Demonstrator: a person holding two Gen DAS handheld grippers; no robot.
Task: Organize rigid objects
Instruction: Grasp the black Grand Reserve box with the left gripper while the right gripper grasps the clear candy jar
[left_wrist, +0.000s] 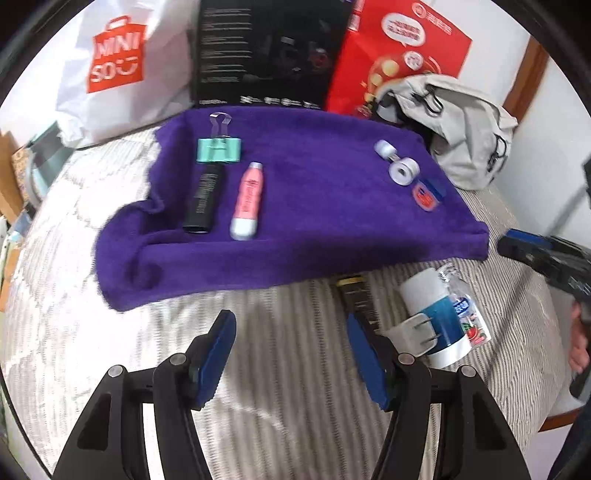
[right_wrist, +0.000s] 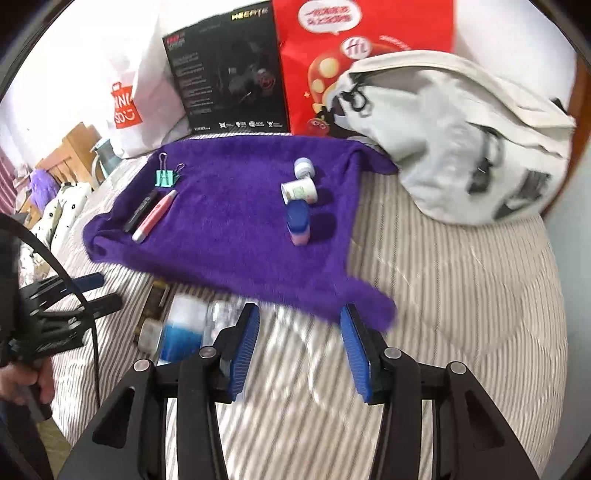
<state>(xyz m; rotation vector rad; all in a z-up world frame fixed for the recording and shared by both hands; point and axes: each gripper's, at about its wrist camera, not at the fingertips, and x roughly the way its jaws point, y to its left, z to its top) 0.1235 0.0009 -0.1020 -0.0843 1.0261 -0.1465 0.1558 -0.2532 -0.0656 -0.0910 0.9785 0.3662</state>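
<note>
Purple towel (left_wrist: 295, 206) lay spread on the striped bed (left_wrist: 258, 350). On its left part sat a teal binder clip (left_wrist: 218, 149), a black tube (left_wrist: 202, 201) and a pink tube (left_wrist: 248, 201); on its right, two small jars (right_wrist: 301, 181) and a blue-capped container (right_wrist: 298, 221). Near the towel's near edge, off it, lay a white-and-blue bottle (left_wrist: 437, 317) beside a dark strip (left_wrist: 360, 299). Left gripper (left_wrist: 291, 354) and right gripper (right_wrist: 299, 350) both hovered over bare bedding, jaws apart and holding nothing.

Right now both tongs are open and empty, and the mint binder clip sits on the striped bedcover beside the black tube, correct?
Not quite. The mint binder clip sits on the purple towel, not the bedcover, as the left wrist view shows. It is beside the black tube, and both tongs are open and empty.
</note>
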